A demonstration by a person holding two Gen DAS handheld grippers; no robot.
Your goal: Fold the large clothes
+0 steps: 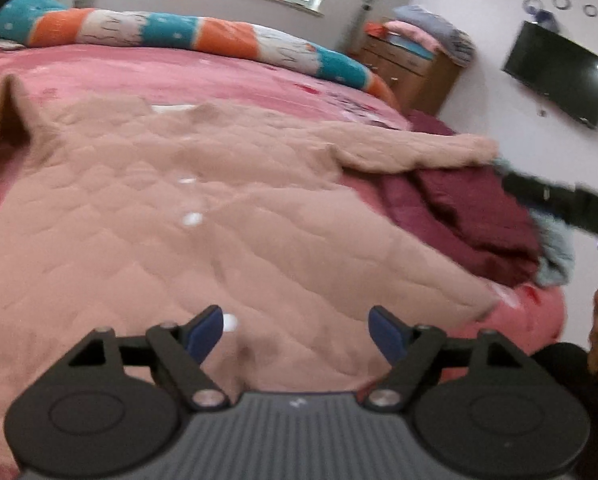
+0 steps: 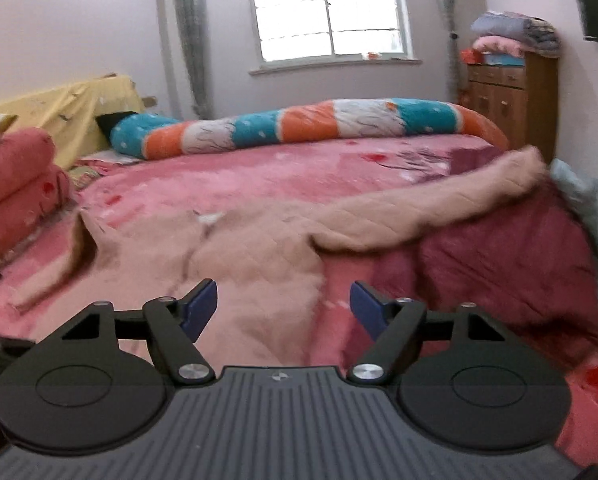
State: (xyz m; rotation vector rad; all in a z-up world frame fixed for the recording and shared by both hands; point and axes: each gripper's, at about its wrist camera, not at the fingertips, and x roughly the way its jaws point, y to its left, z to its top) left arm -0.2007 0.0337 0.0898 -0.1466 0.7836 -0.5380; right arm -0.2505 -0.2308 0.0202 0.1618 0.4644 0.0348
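The left gripper (image 1: 295,330) hovers with its blue pads spread and empty over the near hem of a beige quilted garment (image 1: 219,208) laid flat across the pink bedspread (image 1: 235,76); the right gripper (image 2: 283,308), jaws likewise wide and holding nothing, faces the garment's side edge. One sleeve (image 2: 419,204) trails over a heap of maroon cloth (image 2: 499,264) near the bed's corner, the other sleeve (image 2: 79,252) is rumpled at the far side. A clean fold likely calls for pinching hem and sleeve right at the seams and lifting both sides evenly. Open bedspread lies beyond the collar; the striped bolster (image 2: 299,128) marks its limit.
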